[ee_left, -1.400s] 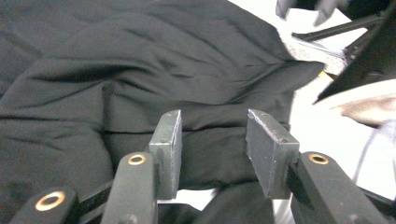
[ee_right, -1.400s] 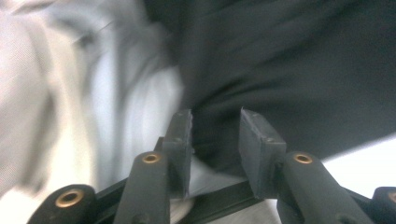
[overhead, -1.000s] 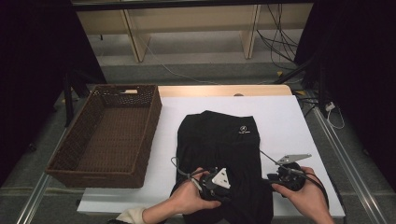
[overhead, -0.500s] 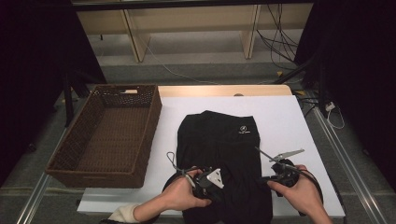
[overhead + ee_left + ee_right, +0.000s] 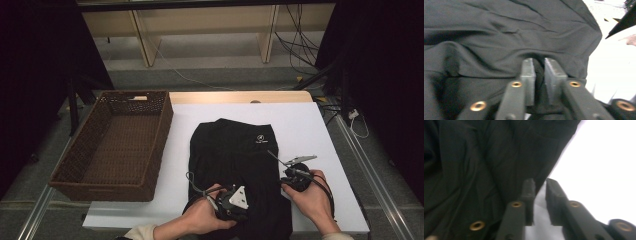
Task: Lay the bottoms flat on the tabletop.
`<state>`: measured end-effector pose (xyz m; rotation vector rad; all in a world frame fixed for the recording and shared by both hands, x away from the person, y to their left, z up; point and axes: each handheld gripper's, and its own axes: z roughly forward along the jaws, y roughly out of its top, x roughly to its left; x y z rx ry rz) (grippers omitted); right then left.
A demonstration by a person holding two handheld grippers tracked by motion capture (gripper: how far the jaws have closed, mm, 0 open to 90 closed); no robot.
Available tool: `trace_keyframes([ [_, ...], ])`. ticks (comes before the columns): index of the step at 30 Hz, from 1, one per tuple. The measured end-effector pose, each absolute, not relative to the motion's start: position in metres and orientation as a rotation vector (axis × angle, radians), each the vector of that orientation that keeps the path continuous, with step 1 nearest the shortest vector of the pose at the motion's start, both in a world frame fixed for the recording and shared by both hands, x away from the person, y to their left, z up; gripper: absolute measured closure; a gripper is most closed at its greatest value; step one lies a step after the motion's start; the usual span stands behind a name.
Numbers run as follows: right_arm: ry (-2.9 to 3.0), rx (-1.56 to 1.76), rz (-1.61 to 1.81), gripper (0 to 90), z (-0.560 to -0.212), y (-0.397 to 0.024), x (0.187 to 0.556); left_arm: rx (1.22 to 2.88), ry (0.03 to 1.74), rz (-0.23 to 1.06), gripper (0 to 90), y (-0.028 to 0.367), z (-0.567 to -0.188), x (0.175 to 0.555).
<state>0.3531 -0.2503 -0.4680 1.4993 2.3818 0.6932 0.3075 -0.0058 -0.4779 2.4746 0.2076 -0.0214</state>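
Note:
A black garment with a small white logo lies folded on the white table. My left gripper sits on its near part. In the left gripper view, this gripper pinches a raised fold of the garment, after closing over the last second. My right gripper is at the garment's right edge. In the right gripper view, its jaws have just been closing. They stand nearly together on the hem of the garment, with pale table showing below.
A brown wicker basket stands at the table's left, with nothing in it. A wooden strip runs along the far edge. Cables lie on the floor beyond, at the right. White table surface shows to the garment's right and left.
The right hand has shifted left, onto the garment's right edge. The left hand has stayed about where it was on the near part.

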Motion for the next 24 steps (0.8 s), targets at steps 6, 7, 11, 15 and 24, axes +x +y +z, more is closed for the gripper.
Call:
trace_keyframes([
  [6,2.370,1.490,0.718,90.0,-0.466,-0.252,0.353,2.525,0.205,-0.081,87.9,0.002,-0.474,0.309],
  [7,2.351,1.505,0.728,90.0,-0.464,-0.254,0.353,2.531,0.208,-0.098,87.9,0.004,-0.473,0.310],
  [11,2.259,1.535,0.779,90.0,-0.455,-0.264,0.356,2.548,0.208,-0.148,87.9,0.011,-0.470,0.314],
  [15,2.243,1.525,0.788,90.0,-0.456,-0.267,0.357,2.536,0.185,-0.152,85.1,0.012,-0.471,0.314],
  [24,2.398,1.524,0.730,68.3,-0.463,-0.256,0.332,2.501,0.192,-0.144,77.1,0.010,-0.475,0.312],
])
